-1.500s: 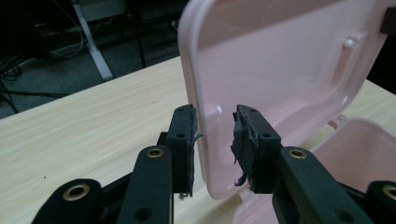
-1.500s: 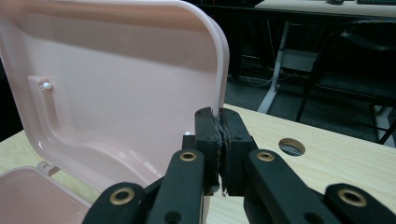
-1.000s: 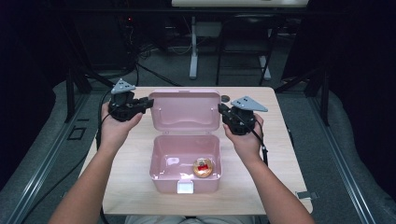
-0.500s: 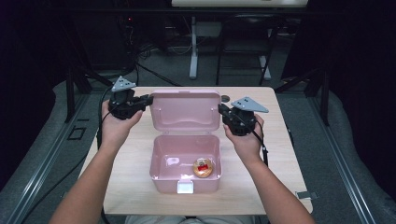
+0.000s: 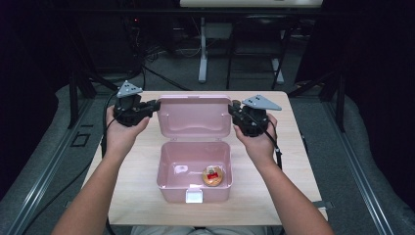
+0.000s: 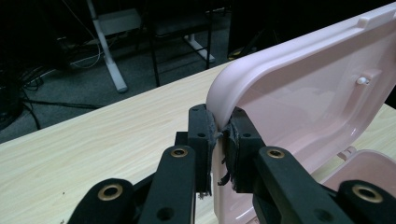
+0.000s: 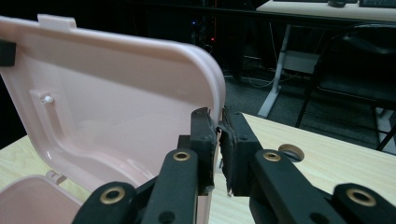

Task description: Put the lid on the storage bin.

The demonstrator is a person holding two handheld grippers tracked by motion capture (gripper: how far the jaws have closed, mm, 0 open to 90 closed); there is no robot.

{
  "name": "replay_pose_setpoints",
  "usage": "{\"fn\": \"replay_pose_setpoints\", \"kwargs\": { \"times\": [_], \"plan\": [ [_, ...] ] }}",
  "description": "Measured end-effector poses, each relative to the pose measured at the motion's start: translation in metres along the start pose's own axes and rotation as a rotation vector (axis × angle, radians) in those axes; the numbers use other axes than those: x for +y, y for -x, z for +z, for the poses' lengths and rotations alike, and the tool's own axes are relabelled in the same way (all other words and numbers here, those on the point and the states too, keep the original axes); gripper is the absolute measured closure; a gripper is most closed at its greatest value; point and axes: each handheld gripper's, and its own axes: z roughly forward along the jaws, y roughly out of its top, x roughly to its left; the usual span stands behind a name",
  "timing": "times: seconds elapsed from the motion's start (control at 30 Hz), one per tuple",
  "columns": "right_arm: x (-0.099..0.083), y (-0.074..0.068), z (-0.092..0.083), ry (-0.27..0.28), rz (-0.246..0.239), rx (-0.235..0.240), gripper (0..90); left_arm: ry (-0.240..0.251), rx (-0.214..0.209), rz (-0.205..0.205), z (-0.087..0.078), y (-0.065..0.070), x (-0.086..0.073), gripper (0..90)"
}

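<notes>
A pink plastic box (image 5: pixel 171 169) stands in the middle of the table, its hinged lid (image 5: pixel 195 117) raised upright behind it. A round orange-brown item with a red patch (image 5: pixel 213 176) lies inside at the right. My left gripper (image 5: pixel 154 105) pinches the lid's left edge; its jaws have just been closing, and the pads (image 6: pixel 205 140) press the lid's rim (image 6: pixel 303 102). My right gripper (image 5: pixel 232 108) grips the right edge. Its jaws have just been opening a little, with the lid's rim (image 7: pixel 116 93) still squeezed between the pads (image 7: pixel 205 135).
The box has a white latch (image 5: pixel 195 197) at its front wall. A small round disc (image 7: pixel 290 151) lies on the wooden table (image 5: pixel 293 161) behind the right gripper. Desk legs, cables and chairs fill the dark floor beyond the far edge.
</notes>
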Motion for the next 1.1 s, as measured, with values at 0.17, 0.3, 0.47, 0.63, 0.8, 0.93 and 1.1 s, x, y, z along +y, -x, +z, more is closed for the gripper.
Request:
{"fn": "replay_pose_setpoints", "kwargs": {
  "times": [0.17, 0.3, 0.47, 0.63, 0.8, 0.93, 1.1],
  "plan": [
    [0.007, 0.000, -0.001, 0.000, 0.005, -0.004, 83.1, 0.002, 0.000, 0.003, -0.001, 0.001, 0.000, 81.7],
    [0.009, 0.000, -0.001, -0.010, 0.008, -0.006, 84.4, 0.001, 0.003, 0.006, -0.002, 0.002, 0.000, 81.6],
    [0.011, 0.001, 0.000, -0.018, 0.018, -0.008, 85.0, -0.002, 0.001, -0.001, 0.000, 0.001, 0.001, 81.7],
    [0.013, 0.002, 0.003, -0.019, 0.014, -0.017, 85.2, -0.007, 0.006, -0.003, 0.004, -0.001, 0.004, 81.9],
    [0.016, 0.007, 0.009, -0.017, 0.022, -0.023, 85.5, -0.001, 0.010, 0.006, 0.008, -0.002, 0.010, 81.9],
    [0.019, 0.011, 0.012, -0.011, 0.030, -0.030, 85.6, 0.006, 0.017, 0.008, 0.011, -0.002, 0.014, 82.0],
    [0.019, 0.013, 0.013, -0.003, 0.030, -0.038, 85.5, 0.022, 0.022, 0.014, 0.015, -0.001, 0.016, 82.2]
  ]
}}
